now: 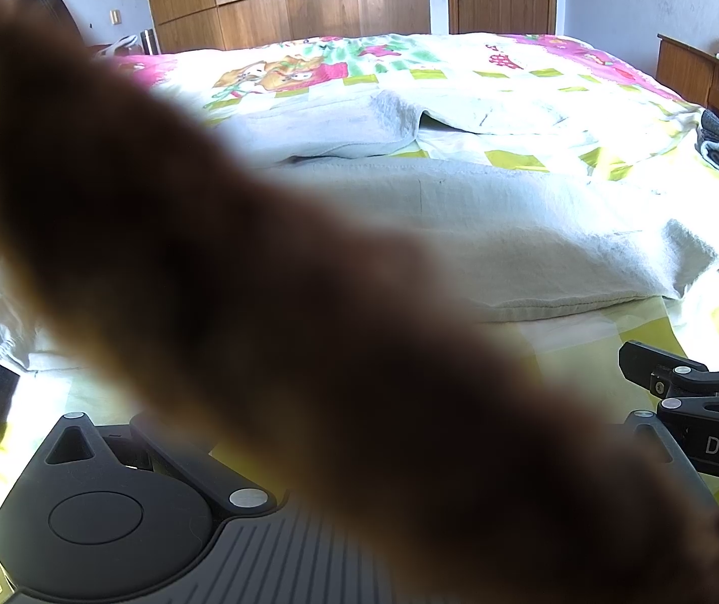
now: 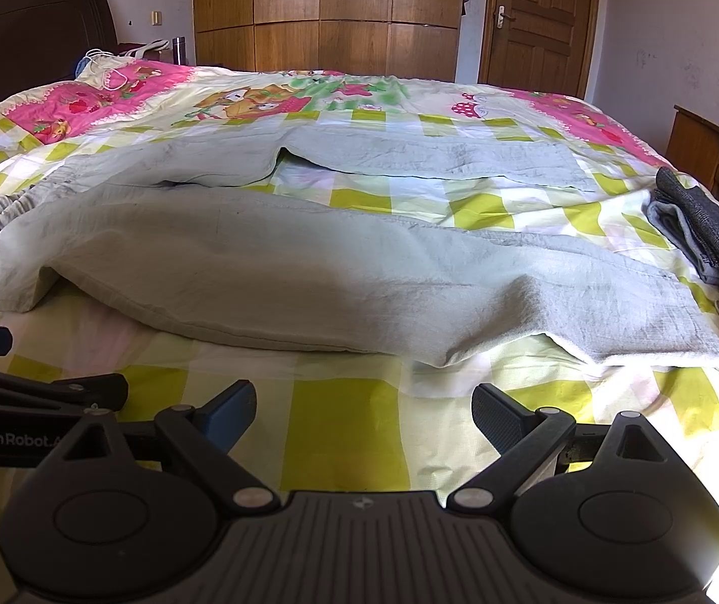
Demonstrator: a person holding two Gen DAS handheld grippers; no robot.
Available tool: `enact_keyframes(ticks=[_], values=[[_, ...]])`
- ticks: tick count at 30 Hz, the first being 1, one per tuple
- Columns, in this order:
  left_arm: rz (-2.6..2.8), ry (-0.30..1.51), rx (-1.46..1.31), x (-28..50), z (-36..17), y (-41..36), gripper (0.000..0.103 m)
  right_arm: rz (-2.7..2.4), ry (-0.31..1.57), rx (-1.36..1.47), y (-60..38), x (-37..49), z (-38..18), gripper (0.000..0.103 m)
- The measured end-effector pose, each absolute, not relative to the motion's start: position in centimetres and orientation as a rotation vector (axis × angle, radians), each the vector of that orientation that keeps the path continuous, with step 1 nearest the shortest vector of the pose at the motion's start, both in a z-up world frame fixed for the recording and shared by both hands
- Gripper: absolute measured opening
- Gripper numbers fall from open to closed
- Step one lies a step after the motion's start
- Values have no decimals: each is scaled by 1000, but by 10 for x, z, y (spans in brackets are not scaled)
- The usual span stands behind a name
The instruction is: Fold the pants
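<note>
Half the left wrist view is a brown blur right at the lens, so can't tell the left hand-held gripper's (image 1: pixel 339 433) state; pale pants (image 1: pixel 485 231) lie spread on the bed (image 1: pixel 550 342) ahead. Right view: right hand-held gripper (image 2: pixel 364 415) gapes wide, empty, just short of the near leg; I'd pinch its hem edge & carry it over the far leg w/o dragging, keeping clear of the grey folded stack (image 2: pixel 701 231) by the hem.

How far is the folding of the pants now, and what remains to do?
Barely started. The pale grey-green cotton pants lie spread on the checked yellow-green bedsheet, both legs apart, no fold visible. Nothing is in hand: the right tool is open and empty, short of the near leg. The left view is mostly blocked by a blurred brown shape. All folding remains. A folded dark grey garment lies aside.
</note>
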State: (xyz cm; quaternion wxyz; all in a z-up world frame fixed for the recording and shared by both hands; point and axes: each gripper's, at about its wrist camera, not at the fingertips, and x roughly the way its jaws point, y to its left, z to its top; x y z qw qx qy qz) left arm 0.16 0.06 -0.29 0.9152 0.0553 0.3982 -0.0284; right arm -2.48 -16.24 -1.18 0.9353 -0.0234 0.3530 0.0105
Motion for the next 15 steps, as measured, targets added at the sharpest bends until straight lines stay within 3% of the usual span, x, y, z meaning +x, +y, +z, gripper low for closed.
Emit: enact_keyframes(ticks=[15], values=[[-62,824,107,1,-3,2,103,28,718,-54,-158,-26,-11,102]])
